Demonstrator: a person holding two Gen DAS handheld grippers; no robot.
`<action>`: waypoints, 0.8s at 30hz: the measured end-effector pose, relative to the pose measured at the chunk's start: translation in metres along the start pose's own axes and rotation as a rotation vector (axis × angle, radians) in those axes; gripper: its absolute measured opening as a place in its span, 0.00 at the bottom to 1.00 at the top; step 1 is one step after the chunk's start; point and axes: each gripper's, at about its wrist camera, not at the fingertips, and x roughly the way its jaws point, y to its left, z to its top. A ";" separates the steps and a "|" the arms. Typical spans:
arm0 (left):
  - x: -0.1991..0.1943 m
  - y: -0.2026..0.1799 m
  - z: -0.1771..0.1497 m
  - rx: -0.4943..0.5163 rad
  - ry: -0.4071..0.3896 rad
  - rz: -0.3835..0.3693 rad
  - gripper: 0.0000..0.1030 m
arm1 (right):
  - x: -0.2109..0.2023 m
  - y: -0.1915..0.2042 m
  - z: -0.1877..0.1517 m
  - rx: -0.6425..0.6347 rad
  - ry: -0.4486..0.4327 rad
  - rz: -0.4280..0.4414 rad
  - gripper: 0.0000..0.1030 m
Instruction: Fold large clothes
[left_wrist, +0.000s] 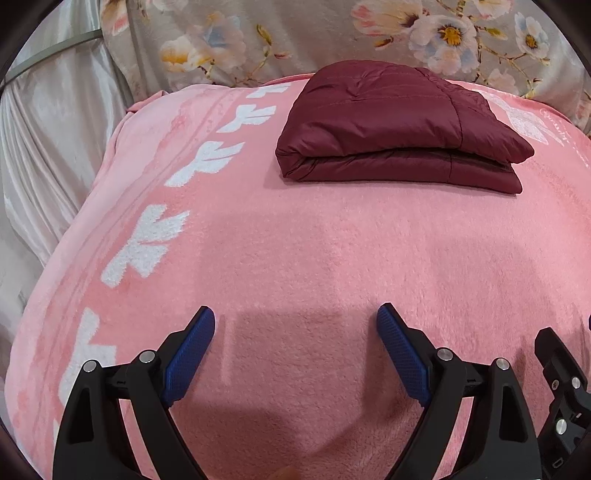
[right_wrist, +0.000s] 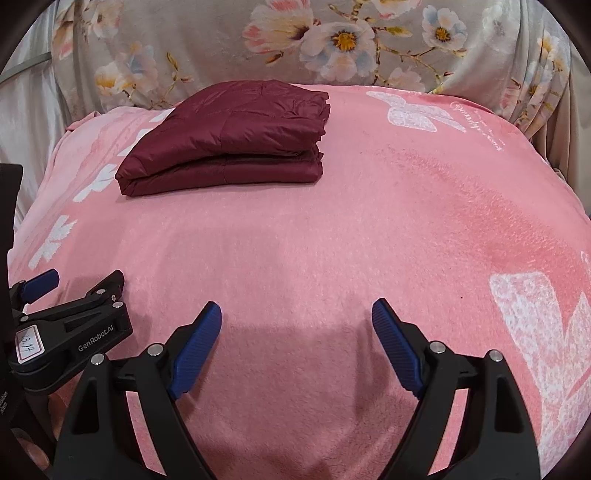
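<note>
Both tongs, left tongs (left_wrist: 295, 317) and right tongs (right_wrist: 296, 314), spread empty; maroon quilted jacket (left_wrist: 391, 125) lies folded, layered.

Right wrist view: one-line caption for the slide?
Open right gripper hovers over pink blanket, folded maroon jacket lying ahead.

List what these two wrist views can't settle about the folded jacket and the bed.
- Maroon jacket: inner layers, zipper and sleeves hidden by its own top fold, both views.
- Script on pink blanket: too small and warped.
- Blanket's near edge: covered by left gripper and right gripper.
</note>
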 end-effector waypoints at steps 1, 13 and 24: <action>0.000 -0.001 0.000 0.003 -0.003 0.004 0.85 | 0.000 0.001 0.000 -0.004 0.001 -0.002 0.79; -0.005 -0.011 0.000 0.049 -0.033 0.020 0.85 | 0.000 0.005 0.000 -0.022 -0.001 -0.024 0.79; -0.006 -0.011 0.001 0.044 -0.034 0.015 0.85 | 0.000 0.008 -0.001 -0.018 -0.006 -0.029 0.79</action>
